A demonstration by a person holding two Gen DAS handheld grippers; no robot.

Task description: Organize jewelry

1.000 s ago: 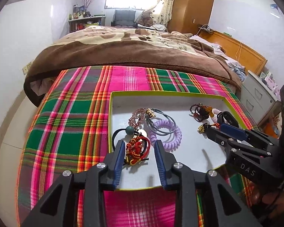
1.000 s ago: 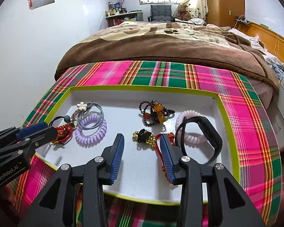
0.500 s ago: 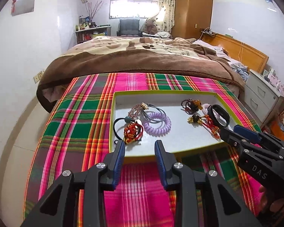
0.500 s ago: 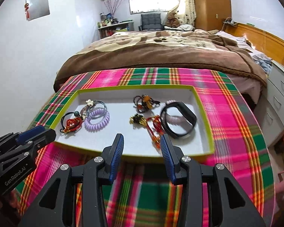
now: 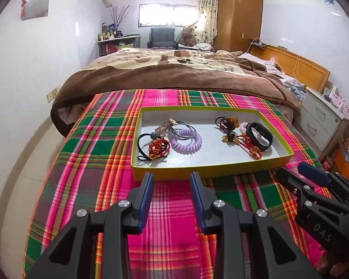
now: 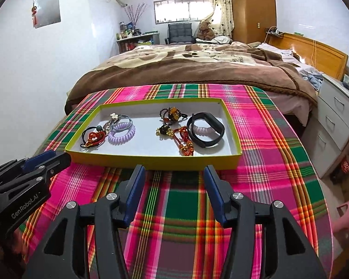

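- Left hand-held gripper (image 5: 171, 177): jaws are held spread, nothing is gripped; it is positioned over the plaid cloth (image 5: 86, 162), just in front of the tray's near wall.
- Right hand-held gripper (image 6: 173, 171): jaws are likewise held spread and empty, placed just short of the same wall, beside the left one.
- Tray (image 5: 207, 169): shallow, yellow-green rim, white floor; it is set on the cloth-covered table, with the bed (image 5: 174, 74) behind it.
- All jewelry is contained in the tray, sorted into two clusters well apart.
- Left cluster: a black elastic with a red-and-gold knot (image 5: 157, 148) is seen nearest the front; a purple coil band (image 5: 186, 141) lies just beside it, overlapped by grey hair ties (image 5: 182, 131) behind.
- Right cluster: a black wristband (image 6: 206, 130) is laid over a pale pink coil (image 6: 203, 131); a red-and-gold charm cord (image 6: 185, 143) lies to its left, touching a gold-and-black piece (image 6: 164, 131); a dark bead bracelet with amber stones (image 6: 172, 114) is placed toward the back.
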